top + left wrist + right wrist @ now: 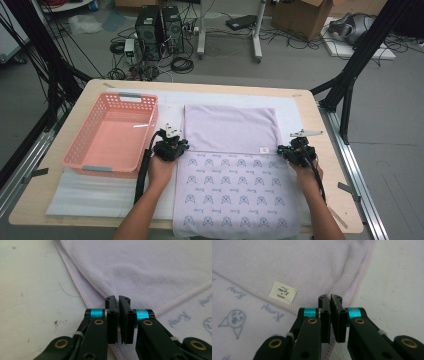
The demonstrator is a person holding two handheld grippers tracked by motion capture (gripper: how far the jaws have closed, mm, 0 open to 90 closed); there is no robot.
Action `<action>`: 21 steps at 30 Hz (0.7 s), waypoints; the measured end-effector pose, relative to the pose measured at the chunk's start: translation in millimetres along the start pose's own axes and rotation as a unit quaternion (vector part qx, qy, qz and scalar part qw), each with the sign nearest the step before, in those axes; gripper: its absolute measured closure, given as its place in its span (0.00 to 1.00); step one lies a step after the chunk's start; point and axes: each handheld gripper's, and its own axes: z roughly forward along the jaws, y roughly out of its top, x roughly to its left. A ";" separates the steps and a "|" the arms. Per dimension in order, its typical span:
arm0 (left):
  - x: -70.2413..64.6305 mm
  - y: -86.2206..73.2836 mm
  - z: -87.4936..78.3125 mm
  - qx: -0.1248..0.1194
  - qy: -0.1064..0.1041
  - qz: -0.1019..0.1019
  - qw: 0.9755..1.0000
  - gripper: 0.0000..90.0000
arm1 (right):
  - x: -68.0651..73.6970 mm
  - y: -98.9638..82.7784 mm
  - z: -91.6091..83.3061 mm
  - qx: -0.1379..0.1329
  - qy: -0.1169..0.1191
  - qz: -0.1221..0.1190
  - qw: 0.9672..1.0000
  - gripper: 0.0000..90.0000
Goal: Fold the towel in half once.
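Towel (231, 165), lilac and half-folded, lies flat on the table (330, 165) between both tongs, left gripper (170, 148) and right gripper (295, 151) each clamped on an opposite side hem where the folded-over edge crosses it.

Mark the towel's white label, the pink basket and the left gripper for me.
white label (282, 293), right gripper view, middle of the tag.
pink basket (82, 140), high view, its left wall.
left gripper (118, 298), left gripper view, between its fingertips, shut on the towel (155, 267) edge.
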 end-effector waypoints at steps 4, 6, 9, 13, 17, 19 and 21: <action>-1.4 2.6 -13.2 -0.009 -0.026 -0.008 1.000 0.96 | -0.2 -0.3 -7.0 -0.011 0.003 0.003 1.000 0.96; -3.7 1.9 -20.0 -0.017 -0.039 -0.011 0.999 0.96 | 1.0 -0.8 -12.1 -0.017 0.004 0.004 1.000 0.96; -6.1 -1.7 -32.3 -0.032 -0.054 -0.024 0.998 0.96 | 4.1 -4.4 -19.1 -0.020 0.003 -0.003 1.000 0.96; -8.7 -12.5 -49.8 -0.037 -0.066 -0.030 0.997 0.96 | 9.1 -16.2 -31.9 -0.027 0.006 -0.007 1.000 0.96; -14.9 -27.0 -65.5 -0.040 -0.077 -0.027 0.996 0.96 | 15.0 -31.4 -43.1 -0.027 0.011 -0.006 1.000 0.96; -20.4 -34.9 -72.5 -0.041 -0.081 -0.027 0.995 0.96 | 19.0 -38.8 -48.0 -0.028 0.013 -0.007 1.000 0.96; -25.7 -42.7 -78.0 -0.045 -0.086 -0.028 0.995 0.96 | 23.8 -45.3 -53.3 -0.031 0.011 -0.008 0.999 0.96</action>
